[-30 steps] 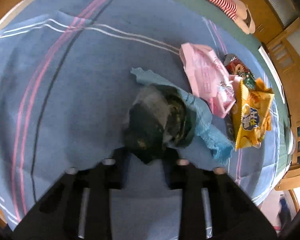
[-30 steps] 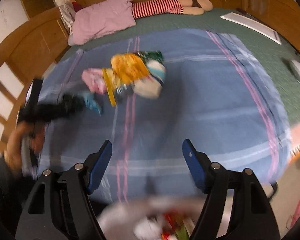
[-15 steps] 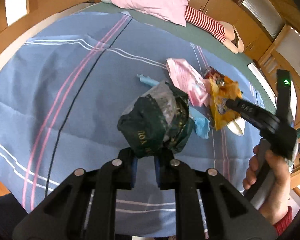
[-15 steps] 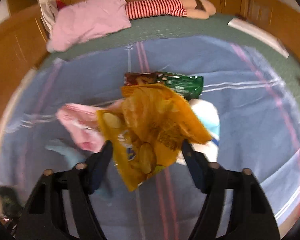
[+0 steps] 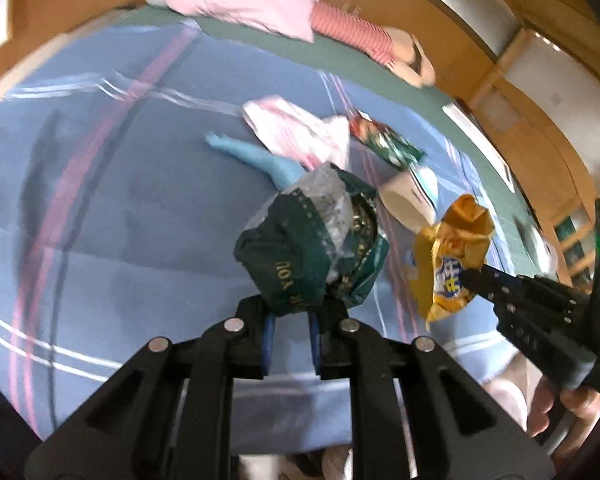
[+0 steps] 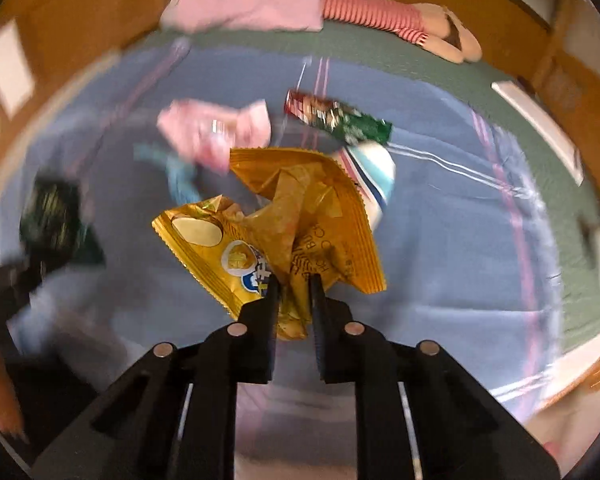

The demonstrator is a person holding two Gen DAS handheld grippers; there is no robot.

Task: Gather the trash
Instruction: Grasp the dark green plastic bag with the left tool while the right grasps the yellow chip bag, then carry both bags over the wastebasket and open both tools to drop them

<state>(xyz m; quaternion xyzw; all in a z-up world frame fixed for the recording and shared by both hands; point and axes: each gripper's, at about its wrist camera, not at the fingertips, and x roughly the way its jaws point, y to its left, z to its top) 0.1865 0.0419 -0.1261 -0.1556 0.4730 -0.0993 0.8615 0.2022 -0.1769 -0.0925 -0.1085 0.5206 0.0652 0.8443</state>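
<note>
Right claw (image 6: 294,284) now grips yellow bag (image 6: 284,224)

Your left gripper (image 5: 290,322) enters from the bottom centre of its own frame, pointing steeply downward, jaws clamped narrowly on a dark green wrapper (image 5: 300,256). Your right gripper (image 6: 294,292) also points steeply down from the bottom centre, fingers pinched on a yellow snack bag (image 6: 276,232). In the left view, the right gripper occupies the right edge, your right hand (image 5: 572,408) beneath it at lower right.
</note>
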